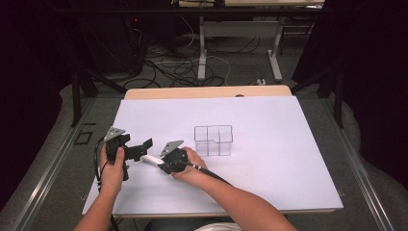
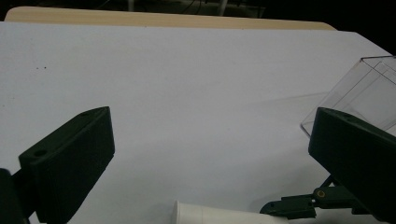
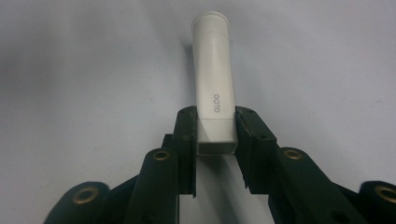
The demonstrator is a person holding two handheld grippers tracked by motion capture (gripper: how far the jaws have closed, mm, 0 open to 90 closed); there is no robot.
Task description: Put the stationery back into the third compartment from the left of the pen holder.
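The right gripper (image 3: pixel 215 135) has its fingers (image 3: pixel 187 140) clamped on the flat end of the white tube (image 3: pixel 214 79), whose capped end points away beyond the fingertips, low over the table (image 1: pixel 288 159). The left gripper (image 2: pixel 205 154) is wide open, holding nothing, the tube's cap just below its gap. The grasp looks done; the clear divided box (image 1: pixel 213 139), well beyond both fingers, is empty, so placing remains.

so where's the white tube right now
In the high view the white tube is clamped at its flat end in the right gripper, at the table's near left, its cap end pointing toward the open left gripper, left of the clear organizer box.
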